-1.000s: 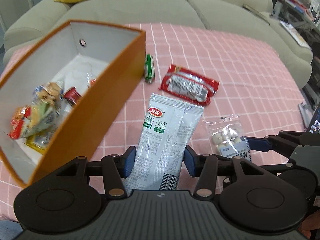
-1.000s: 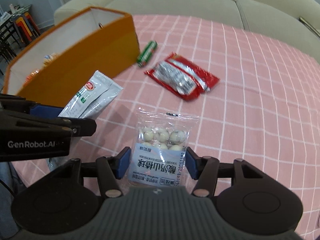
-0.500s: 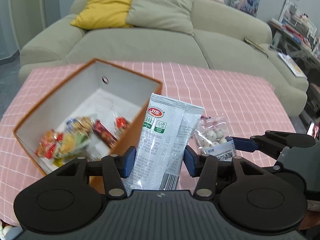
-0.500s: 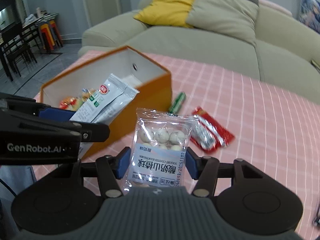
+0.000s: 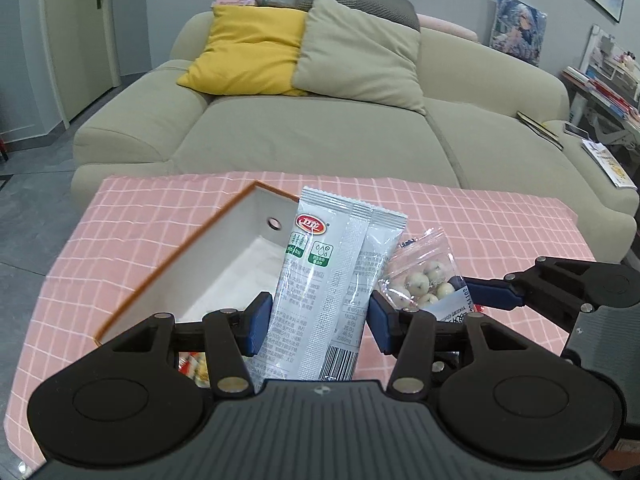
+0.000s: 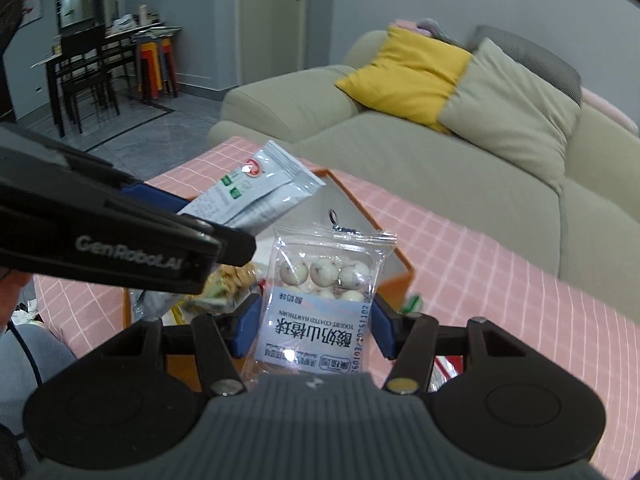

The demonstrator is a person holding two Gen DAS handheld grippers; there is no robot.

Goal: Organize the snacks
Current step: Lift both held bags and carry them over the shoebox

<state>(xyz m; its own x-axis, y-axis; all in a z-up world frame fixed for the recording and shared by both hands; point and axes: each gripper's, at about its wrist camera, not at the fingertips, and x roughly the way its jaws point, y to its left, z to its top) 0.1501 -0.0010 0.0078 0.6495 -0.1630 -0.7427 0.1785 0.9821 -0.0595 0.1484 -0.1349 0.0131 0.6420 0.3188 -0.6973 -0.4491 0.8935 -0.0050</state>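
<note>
Two packets held | orange box (image 5: 168, 264): assorted snacks (image 6: 232, 280) inside

Table w/ pink checked cloth (image 5: 460, 216), in front of sofa. On it: orange box (image 5: 168, 268), white inside, snacks in near end; red pkt (image 6: 444, 364) partly hidden beside box.

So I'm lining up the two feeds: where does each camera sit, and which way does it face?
Left wrist: on the left tongs, facing the sofa; they grip the grey packet over the orange box.
Right wrist: on the right tongs, facing sofa and dining corner, gripping the hawthorn-ball bag.
Shared: both packets, the box, each other's tongs.
</note>
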